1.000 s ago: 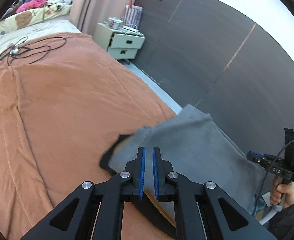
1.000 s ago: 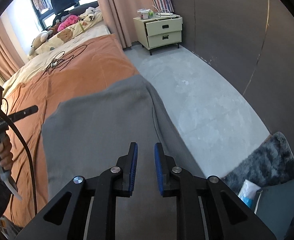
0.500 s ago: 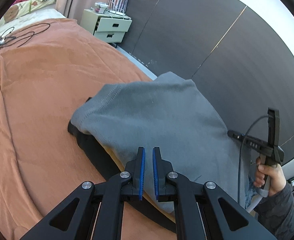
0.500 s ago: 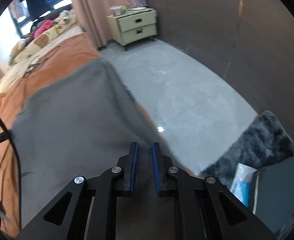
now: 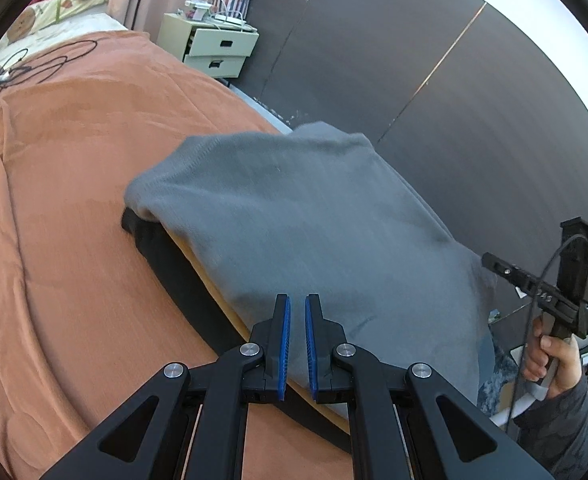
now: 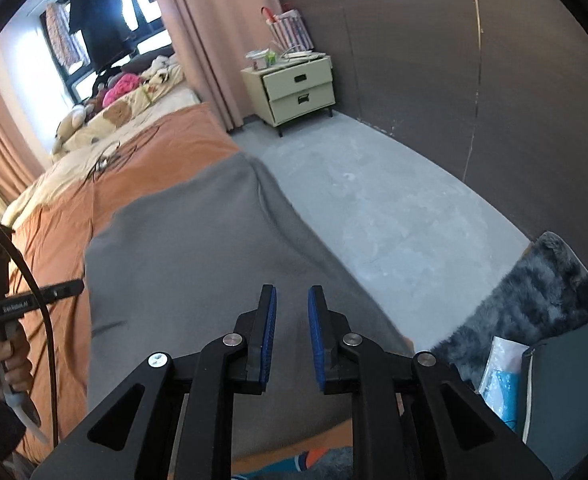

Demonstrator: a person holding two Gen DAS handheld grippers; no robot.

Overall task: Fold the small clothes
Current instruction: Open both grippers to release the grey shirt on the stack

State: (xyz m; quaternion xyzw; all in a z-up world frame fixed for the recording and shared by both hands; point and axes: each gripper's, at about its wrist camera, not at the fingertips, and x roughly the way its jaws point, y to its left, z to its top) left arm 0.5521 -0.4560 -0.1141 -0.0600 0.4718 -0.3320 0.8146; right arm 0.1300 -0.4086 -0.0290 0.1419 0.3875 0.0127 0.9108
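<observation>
A grey garment (image 5: 294, 208) lies spread over a black garment (image 5: 166, 256) and a thin yellow layer (image 5: 210, 276) on the orange bed cover (image 5: 74, 160). My left gripper (image 5: 297, 298) hovers at the grey garment's near edge, shut, with no cloth showing between its blue pads. In the right wrist view the same grey garment (image 6: 198, 248) hangs over the bed's edge toward the floor. My right gripper (image 6: 292, 288) is above it, its jaws opening with nothing between them. A hand (image 5: 550, 360) holds the right gripper's handle.
A cream nightstand (image 6: 298, 88) stands against the dark wall. Cables (image 5: 26, 64) lie on the bed further up, with pillows and plush toys (image 6: 114, 108) at its head. Grey floor (image 6: 374, 208) runs beside the bed, with a dark fuzzy rug (image 6: 534, 292) and a blue-white packet (image 6: 502, 368).
The left gripper drew back from the grey garment's far corner to its near edge. The garment now lies flatter over the stack. The right gripper's pads narrowed, then parted again.
</observation>
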